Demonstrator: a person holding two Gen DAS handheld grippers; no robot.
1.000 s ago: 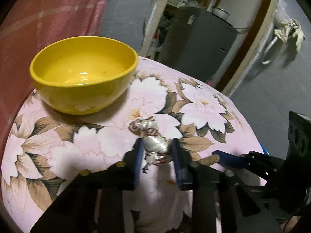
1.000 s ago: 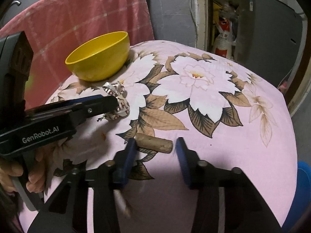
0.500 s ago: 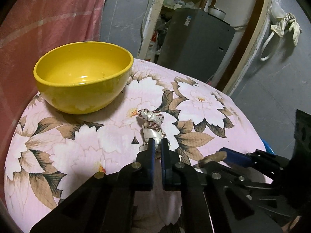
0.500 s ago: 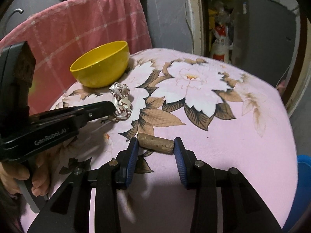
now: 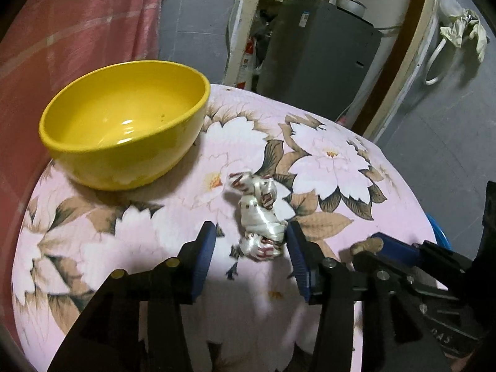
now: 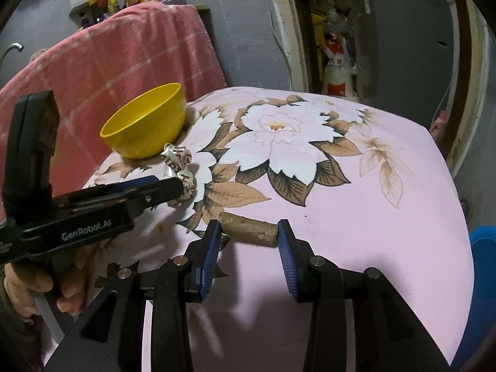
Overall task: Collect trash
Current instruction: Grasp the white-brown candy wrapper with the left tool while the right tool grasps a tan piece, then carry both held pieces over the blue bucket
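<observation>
A crumpled silver-and-red wrapper (image 5: 260, 217) lies on the pink floral tablecloth (image 5: 356, 204), in front of an empty yellow bowl (image 5: 124, 124). My left gripper (image 5: 249, 241) straddles the wrapper's near end; its jaws are opening and do not pinch it. In the right wrist view, my right gripper (image 6: 248, 235) is shut on a brown cork (image 6: 248, 228), one pad on each end, low over the cloth. The bowl (image 6: 145, 124) and wrapper (image 6: 179, 167) lie to the left there, with the left gripper (image 6: 169, 187) beside the wrapper.
A pink checked towel (image 5: 62, 31) hangs behind the bowl. A grey appliance (image 5: 319, 55) and a doorway with clutter stand beyond the table's far edge. Something blue (image 6: 483, 263) sits below the right edge. A person's hand (image 6: 28, 282) holds the left gripper's handle.
The left jaws pinched shut on the wrapper's near end, then spread apart again; the wrapper lies between them. The right pads closed in on the cork's ends.
</observation>
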